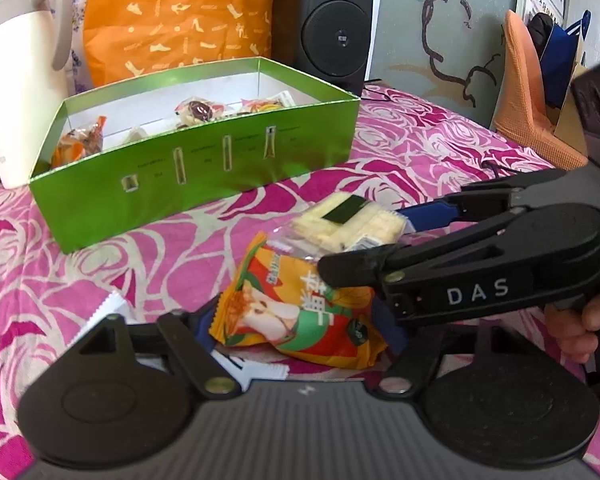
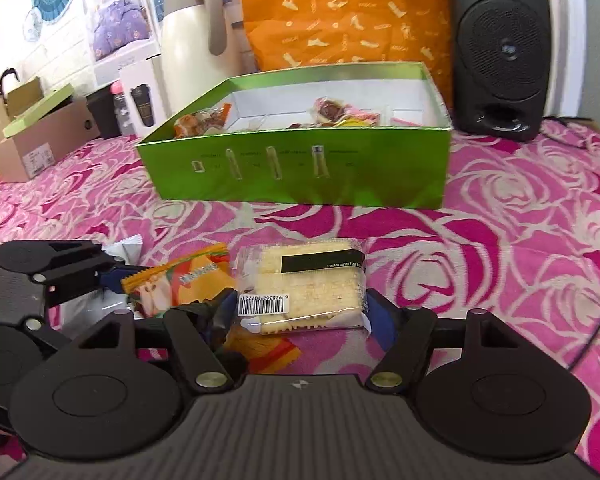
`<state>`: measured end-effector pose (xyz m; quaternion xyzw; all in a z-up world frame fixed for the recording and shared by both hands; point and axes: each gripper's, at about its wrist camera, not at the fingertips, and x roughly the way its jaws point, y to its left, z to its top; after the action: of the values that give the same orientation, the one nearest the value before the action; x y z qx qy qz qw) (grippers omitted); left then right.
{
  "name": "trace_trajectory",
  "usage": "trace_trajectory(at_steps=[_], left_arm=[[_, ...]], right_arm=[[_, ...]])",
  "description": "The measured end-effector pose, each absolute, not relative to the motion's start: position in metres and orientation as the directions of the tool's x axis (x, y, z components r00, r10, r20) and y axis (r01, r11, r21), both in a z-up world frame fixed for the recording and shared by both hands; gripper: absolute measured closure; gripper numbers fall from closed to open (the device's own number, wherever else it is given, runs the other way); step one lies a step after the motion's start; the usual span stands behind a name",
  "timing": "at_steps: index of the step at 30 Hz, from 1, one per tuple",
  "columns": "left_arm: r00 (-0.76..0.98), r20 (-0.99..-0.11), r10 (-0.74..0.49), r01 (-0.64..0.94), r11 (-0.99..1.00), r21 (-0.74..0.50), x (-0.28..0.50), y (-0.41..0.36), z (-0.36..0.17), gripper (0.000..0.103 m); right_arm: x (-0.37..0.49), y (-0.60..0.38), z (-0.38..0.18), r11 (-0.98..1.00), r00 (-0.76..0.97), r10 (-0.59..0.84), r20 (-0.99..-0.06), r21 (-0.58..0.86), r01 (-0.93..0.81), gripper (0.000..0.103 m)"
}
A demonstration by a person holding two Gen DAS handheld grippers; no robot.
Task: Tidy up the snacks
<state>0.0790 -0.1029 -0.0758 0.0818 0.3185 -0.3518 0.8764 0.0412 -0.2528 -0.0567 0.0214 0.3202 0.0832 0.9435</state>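
cloth: pink rose-print cover (image 2: 520,240) over the whole surface
speaker: black one (image 2: 504,48) at the far right, standing upright
bag: orange paper bag (image 2: 340,12) at the back, just left of the speaker
jug: cream thermos jug (image 2: 192,32) left of the bag
far left: cardboard box (image 2: 40,140) by the wall
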Motion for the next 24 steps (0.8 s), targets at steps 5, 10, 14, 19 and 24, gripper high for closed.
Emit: trace_trajectory(at_steps=[5,10,14,19,24], left_arm=[[0.550,-0.608,-0.572,0.662,0.743,-0.100,0.079,-0.101,-0.076,0.042],[0.564,-0.602,-0.565,0.643,0.758,-0.110,0.078,-0.100,-0.074,0.043],[0.585,-0.594,-0.552,0.603,0.786,-0.137,0.080,-0.095,-0.072,0.046],[0.622,-0.571,-0.535,0.534,0.824,-0.190,0.083,-0.084,-0.069,0.049],[0.646,-0.567,-0.510,0.489,0.848,-0.206,0.087,-0.075,-0.064,0.050]], right_arm=[[0.025,-0.261,-0.047,0.992,0.840,0.111,-0.532,0.106,-0.064,0.000],[0.000,-0.271,-0.042,0.987,0.891,0.046,-0.453,0.156,0.029,0.000],[-0.012,-0.273,-0.044,0.987,0.891,0.025,-0.454,0.154,0.050,0.000],[-0.018,-0.274,-0.047,0.980,0.890,0.029,-0.455,0.187,0.064,0.000],[-0.024,-0.271,-0.046,0.978,0.904,0.026,-0.427,0.198,0.065,0.000]])
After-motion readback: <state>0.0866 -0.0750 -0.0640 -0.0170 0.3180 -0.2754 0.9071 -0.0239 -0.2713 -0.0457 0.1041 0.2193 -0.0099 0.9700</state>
